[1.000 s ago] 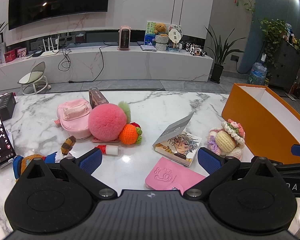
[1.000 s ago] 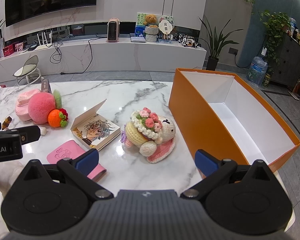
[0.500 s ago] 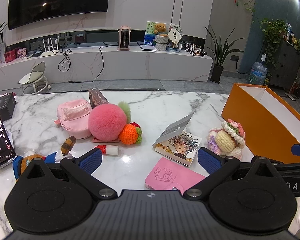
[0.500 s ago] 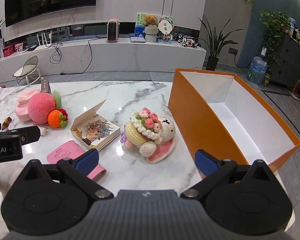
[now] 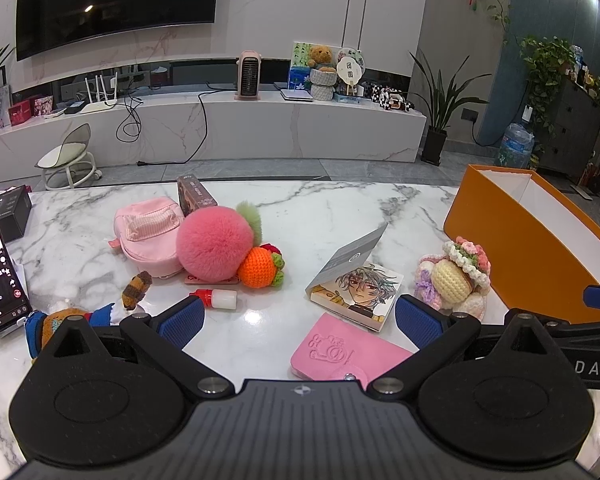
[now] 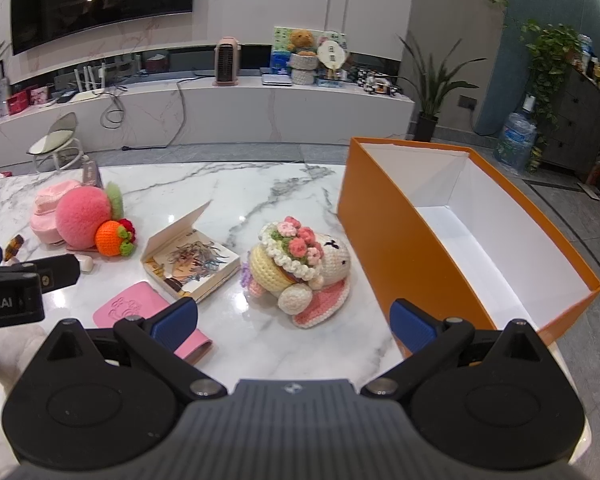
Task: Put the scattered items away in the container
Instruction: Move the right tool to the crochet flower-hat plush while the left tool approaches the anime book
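orange cardboard box [image 6: 384,240] with a bare white inside, set on the white marble counter [image 6: 260,188].

both the left claw [image 5: 298,318] and right claw [image 6: 294,322] are held wide apart, gripping nothing; the crocheted flower-crowned bunny [image 6: 300,268] is lying just beside the box, the open illustrated booklet [image 6: 192,262] further left.

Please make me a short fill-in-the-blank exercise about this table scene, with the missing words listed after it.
1. The inside of the orange box is ____ of items.
2. The crochet bunny lies between the box and the ____.
3. The jaws of the right gripper stand ____.
4. The orange crochet fruit touches a fluffy ball whose colour is ____.

Missing words: empty; booklet; open; pink
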Tool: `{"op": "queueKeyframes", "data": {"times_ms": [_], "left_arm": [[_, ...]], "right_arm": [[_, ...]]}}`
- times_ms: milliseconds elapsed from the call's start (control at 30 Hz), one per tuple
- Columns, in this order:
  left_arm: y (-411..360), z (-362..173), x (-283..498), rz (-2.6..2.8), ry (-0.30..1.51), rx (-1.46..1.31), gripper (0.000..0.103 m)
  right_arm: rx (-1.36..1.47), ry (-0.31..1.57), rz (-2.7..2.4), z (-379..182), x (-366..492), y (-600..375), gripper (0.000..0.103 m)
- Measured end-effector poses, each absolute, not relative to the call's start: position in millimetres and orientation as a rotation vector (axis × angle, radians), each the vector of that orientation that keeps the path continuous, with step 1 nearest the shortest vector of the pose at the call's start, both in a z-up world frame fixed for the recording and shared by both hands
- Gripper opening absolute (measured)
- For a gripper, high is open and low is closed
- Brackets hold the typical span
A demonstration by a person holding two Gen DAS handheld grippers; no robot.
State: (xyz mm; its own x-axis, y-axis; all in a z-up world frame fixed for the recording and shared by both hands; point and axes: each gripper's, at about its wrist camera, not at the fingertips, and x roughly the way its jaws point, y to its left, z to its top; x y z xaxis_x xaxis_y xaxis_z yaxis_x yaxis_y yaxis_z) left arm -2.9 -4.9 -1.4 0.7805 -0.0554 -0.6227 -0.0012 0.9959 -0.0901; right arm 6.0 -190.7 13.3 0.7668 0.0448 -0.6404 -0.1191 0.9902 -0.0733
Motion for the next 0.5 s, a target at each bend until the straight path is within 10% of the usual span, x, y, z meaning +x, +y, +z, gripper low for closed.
{"op": "queueKeyframes", "data": {"times_ms": [500], "left_arm": [[-21,-5,25,-0.098,0.661,-0.018,0.103]], "right_arm": [[-0.169,0.679,0.210,22,39,-202,0.103]]}}
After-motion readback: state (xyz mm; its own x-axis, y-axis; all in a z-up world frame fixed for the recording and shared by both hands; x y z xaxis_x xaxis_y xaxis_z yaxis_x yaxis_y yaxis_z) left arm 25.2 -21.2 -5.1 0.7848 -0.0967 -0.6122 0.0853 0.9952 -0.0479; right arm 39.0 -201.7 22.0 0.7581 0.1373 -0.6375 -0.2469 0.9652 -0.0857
